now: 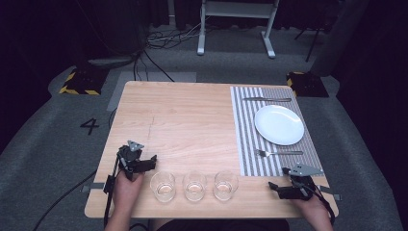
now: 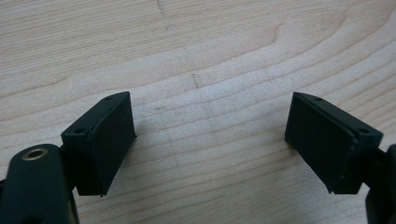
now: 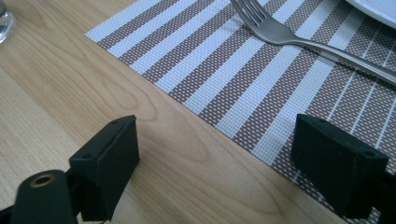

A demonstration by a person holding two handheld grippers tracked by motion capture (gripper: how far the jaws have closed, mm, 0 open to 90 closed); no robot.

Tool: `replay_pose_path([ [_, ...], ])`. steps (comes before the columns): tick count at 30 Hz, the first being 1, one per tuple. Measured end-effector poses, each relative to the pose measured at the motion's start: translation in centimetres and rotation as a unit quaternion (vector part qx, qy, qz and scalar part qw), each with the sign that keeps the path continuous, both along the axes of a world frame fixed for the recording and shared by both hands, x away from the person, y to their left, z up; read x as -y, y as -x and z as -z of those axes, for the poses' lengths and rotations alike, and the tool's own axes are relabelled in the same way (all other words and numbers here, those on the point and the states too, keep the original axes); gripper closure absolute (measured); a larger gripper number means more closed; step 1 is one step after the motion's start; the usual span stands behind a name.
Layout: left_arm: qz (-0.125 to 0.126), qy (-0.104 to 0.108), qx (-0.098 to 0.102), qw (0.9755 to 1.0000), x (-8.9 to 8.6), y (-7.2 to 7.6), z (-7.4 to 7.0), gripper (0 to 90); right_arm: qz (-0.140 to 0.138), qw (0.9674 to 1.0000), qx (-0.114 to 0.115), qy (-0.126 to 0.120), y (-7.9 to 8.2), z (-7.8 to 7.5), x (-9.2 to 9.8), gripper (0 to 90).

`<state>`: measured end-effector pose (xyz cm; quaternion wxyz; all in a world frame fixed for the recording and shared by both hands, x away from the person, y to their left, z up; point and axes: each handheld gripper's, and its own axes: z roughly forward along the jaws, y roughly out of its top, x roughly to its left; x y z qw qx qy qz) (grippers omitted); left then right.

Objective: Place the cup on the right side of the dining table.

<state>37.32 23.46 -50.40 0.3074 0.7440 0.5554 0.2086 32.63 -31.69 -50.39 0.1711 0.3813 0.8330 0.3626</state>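
Note:
Three clear glasses stand in a row near the table's front edge: one on the left (image 1: 163,186), one in the middle (image 1: 194,185), one on the right (image 1: 225,185). My left gripper (image 1: 150,160) rests just left of the left glass, open; in its own view the jaws (image 2: 210,137) are spread wide over bare wood. My right gripper (image 1: 274,186) sits at the front right corner, open, its jaws (image 3: 217,161) straddling the corner of the striped placemat (image 3: 243,79). A fork (image 3: 280,32) lies ahead of it.
On the striped placemat (image 1: 245,139) lie a white plate (image 1: 279,124), a knife (image 1: 267,99) beyond it and the fork (image 1: 279,153) in front of it. The wooden table (image 1: 183,120) is bare across its left and middle.

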Motion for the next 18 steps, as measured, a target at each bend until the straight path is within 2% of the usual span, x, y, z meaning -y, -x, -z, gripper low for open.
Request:
replay_pose_path([
  [18, 0.0, 0.0, 0.0, 1.0, 0.0, -0.03, 0.0, 16.2, 0.004, 1.0, -0.002, 0.003, -0.02, -0.08, -0.09, 16.4],
])
